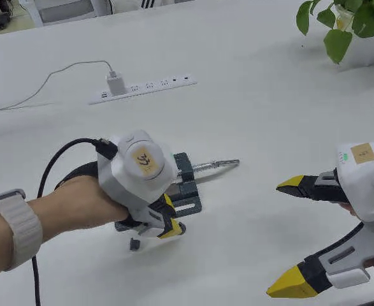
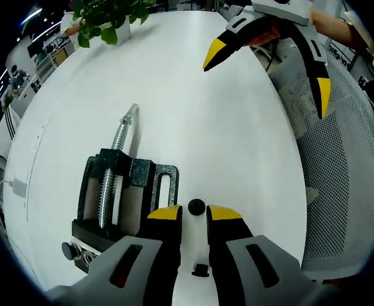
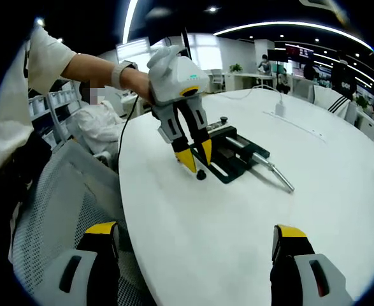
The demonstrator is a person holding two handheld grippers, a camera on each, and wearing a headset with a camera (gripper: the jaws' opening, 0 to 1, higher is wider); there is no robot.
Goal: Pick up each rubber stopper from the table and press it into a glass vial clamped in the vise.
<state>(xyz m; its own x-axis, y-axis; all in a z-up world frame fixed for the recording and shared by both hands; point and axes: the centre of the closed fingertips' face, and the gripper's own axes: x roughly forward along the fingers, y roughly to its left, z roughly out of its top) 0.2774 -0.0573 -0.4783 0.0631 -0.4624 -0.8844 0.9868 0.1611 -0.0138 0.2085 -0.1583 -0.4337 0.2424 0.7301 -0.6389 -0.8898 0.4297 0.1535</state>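
Right gripper (image 1: 290, 233): held over the near right edge of the bench (image 1: 257, 108), its yellow-tipped jaws spread wide and nothing held.

Left gripper (image 1: 172, 217): carried in a hand (image 1: 85, 201) with a pale watch strap (image 1: 20, 226) at the wrist. It was pointed down at the bench surface, its jaws parted by a narrow gap and closed on nothing.

Rubber stopper (image 2: 196, 206): small, black and round-topped. It was seen resting on the bench just beyond the left gripper's tips, in line with the gap and just beside the vise. A second dark piece (image 1: 134, 243) was noted on the bench nearby, toward the near edge, too small to identify.

Vise (image 1: 187, 178): dark cast body, set toward the near edge and partly covered by the left gripper in the head view. Its bright threaded screw handle (image 1: 215, 164) was laid out toward the right edge. Its contents could not be made out.

Surroundings: a white power strip (image 1: 148, 86) with a charger (image 1: 116, 83) and a grey cable (image 1: 53, 76) was placed toward the far edge. A green plant (image 1: 349, 22) was stood at the far right corner. A mesh chair (image 2: 339, 166) was drawn up against the bench edge.
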